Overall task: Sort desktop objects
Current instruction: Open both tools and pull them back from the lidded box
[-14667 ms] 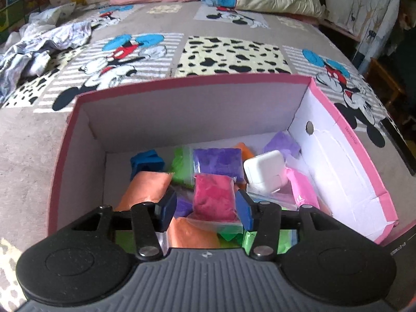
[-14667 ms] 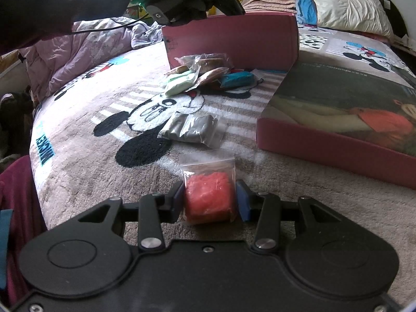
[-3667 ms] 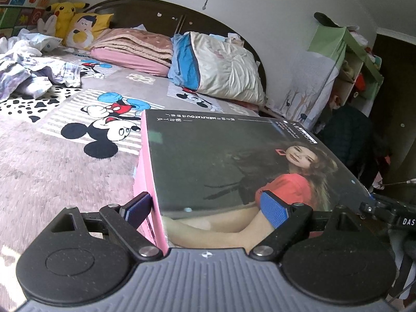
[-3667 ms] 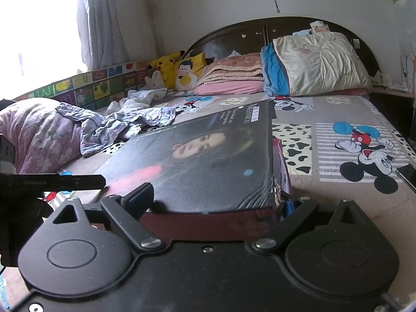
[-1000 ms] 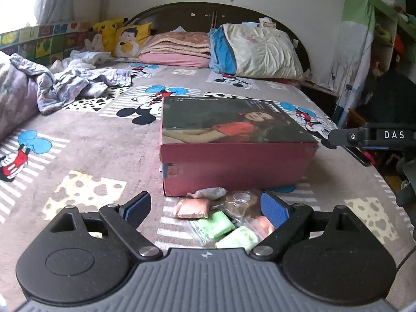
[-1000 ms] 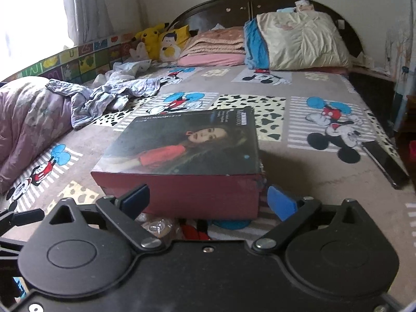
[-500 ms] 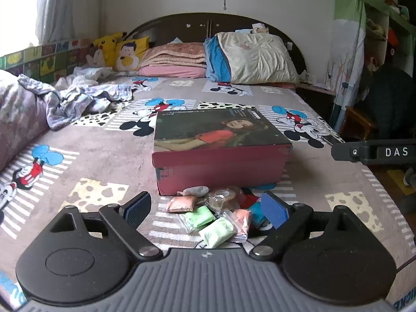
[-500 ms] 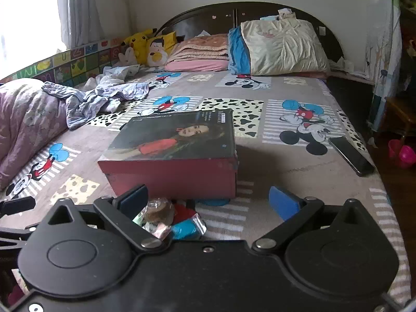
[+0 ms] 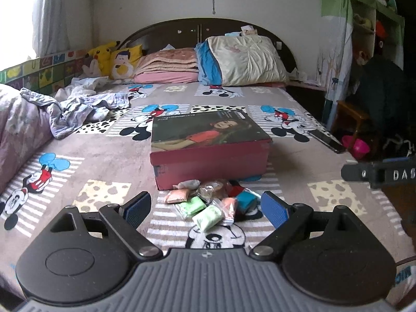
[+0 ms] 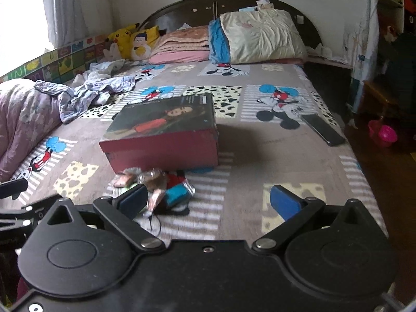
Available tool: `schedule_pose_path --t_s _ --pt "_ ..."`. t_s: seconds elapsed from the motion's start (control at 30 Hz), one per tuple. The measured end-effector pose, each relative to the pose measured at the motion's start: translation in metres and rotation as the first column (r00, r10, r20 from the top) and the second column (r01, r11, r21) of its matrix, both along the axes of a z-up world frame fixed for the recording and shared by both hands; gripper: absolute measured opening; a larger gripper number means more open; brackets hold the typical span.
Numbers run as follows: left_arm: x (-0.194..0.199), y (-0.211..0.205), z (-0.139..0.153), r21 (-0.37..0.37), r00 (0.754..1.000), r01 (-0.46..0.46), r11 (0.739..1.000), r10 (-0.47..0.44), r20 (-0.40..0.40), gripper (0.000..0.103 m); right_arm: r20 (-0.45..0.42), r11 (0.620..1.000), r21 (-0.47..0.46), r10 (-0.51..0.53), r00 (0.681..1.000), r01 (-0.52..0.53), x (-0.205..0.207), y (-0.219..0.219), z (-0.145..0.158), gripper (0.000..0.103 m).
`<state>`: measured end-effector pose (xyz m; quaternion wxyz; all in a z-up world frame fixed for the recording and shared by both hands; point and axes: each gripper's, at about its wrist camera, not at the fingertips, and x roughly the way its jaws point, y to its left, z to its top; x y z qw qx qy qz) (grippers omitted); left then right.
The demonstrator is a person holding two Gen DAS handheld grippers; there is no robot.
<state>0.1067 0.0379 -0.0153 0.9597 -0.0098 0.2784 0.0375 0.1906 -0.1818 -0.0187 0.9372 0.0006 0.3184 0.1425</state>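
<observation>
- Clay packets (image 9: 212,204): small clear bags in a loose cluster on the bedspread (image 9: 104,161), touching or just beside the near wall of the box. Colours seen: two pale green, peach, orange, red, teal, grey.
- Box (image 9: 208,145): red-sided, lid closed, portrait print on top. Sits mid-bed, at 12 o'clock from the packets in the left wrist view.
- Left gripper (image 9: 206,206): blue pads spread wide apart, holding nothing. It hovers off the bed; the packet cluster shows between the pads, well beyond them.
- Right gripper (image 10: 210,200): pads also spread wide, empty. Its left finger overlaps the packet cluster (image 10: 158,184) in view; contact cannot be judged. Box (image 10: 161,135) lies at 11 o'clock from it.
- Dark phone (image 9: 326,140): flat on the bedspread at 3 o'clock from the box, near the bed edge.
- Pillow (image 9: 241,59) and folded blanket (image 9: 166,69): at the headboard, 12 o'clock.
- Crumpled clothes (image 9: 78,104): 10 o'clock from the box.
- Right wrist view slightly blurred.
</observation>
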Motion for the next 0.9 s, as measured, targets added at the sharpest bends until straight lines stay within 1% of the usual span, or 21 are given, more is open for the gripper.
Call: schedule_pose_path --t_s 0.13,0.37,0.5,0.67,0.9 --pt "-0.016 -0.002 0.006 -0.013 1.0 -0.007 1.0 0.007 0.013 0.092 -0.003 1.0 -0.013 -0.002 1.0 0.002 -0.02 -0.005 0.001 0.102" --pt "-0.044 -0.01 0.012 -0.005 0.999 -0.006 1.0 0.006 0.032 0.092 -0.005 1.0 -0.025 0.01 1.0 -0.01 -0.055 -0.009 -0.001 0.102" --pt "-0.059 -0.014 0.015 -0.001 0.999 -0.005 1.0 0.005 0.041 0.092 -0.015 0.999 -0.031 0.016 1.0 -0.016 -0.064 -0.008 -0.003 0.102" --pt "-0.066 -0.015 0.014 -0.002 0.999 0.002 1.0 -0.001 0.051 0.092 -0.015 0.999 -0.035 0.031 0.999 -0.031 -0.074 -0.003 -0.003 0.102" --pt "-0.073 -0.01 0.012 -0.021 0.998 0.016 1.0 -0.015 0.058 0.092 -0.004 0.998 -0.046 0.052 0.999 -0.052 -0.082 0.006 -0.002 0.102"
